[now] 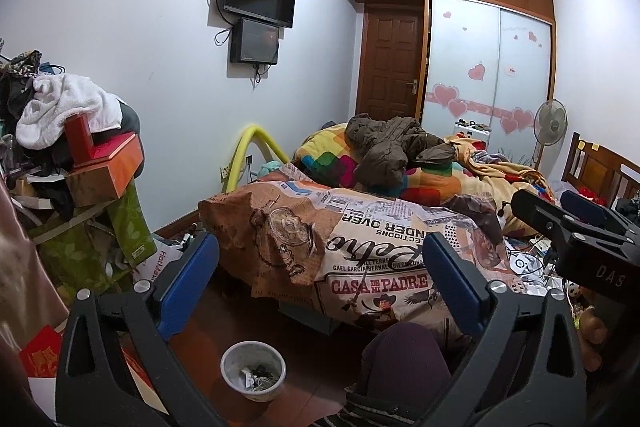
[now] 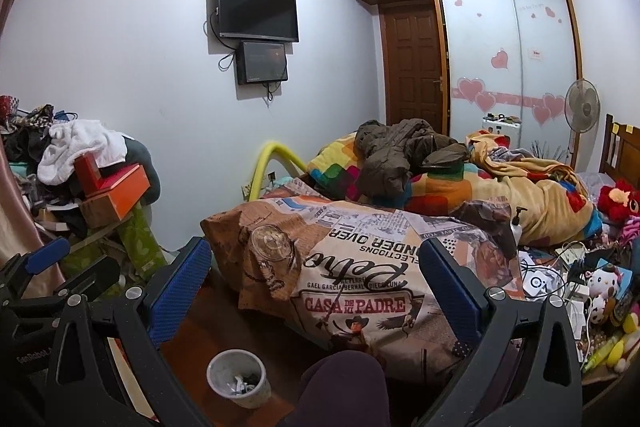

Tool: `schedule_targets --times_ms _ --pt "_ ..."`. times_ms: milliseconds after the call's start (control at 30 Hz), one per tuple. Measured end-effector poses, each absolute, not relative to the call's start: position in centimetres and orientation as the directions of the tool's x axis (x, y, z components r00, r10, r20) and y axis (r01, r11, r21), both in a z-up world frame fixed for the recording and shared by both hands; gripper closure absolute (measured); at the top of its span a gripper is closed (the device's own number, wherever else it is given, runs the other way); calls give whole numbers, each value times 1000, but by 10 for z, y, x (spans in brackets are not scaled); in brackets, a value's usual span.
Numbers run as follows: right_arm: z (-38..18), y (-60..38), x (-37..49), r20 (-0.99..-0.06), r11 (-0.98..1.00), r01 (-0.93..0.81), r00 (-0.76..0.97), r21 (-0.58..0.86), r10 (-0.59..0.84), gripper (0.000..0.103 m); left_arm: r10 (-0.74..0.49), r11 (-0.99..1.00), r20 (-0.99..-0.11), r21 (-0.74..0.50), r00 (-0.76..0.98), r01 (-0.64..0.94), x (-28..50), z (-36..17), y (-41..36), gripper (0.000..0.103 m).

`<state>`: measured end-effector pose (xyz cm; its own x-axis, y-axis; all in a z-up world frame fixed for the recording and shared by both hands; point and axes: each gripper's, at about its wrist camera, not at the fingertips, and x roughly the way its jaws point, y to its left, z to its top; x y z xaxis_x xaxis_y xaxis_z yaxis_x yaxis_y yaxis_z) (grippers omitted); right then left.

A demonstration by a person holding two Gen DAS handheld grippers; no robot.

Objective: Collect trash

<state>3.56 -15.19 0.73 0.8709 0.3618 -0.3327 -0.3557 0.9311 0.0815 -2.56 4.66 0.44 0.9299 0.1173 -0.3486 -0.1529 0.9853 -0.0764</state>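
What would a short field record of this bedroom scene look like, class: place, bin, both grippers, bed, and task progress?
place: cluttered bedroom
bin: white bin on the floor beside the bed, some scraps inside
left gripper: open, empty, held above the floor facing the bed
right gripper: open, empty, level with the left one
bed: quilt with printed text, brown jacket on top
clutter: cables and toys on the bed's right side
progress: nothing gripped yet
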Motion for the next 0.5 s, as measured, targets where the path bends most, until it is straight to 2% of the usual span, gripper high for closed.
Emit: schedule_targets --times_ms 500 --pt "11 -153 39 -329 931 -357 873 74 361 0 102 989 -350 -65 931 -133 -24 4 39 1"
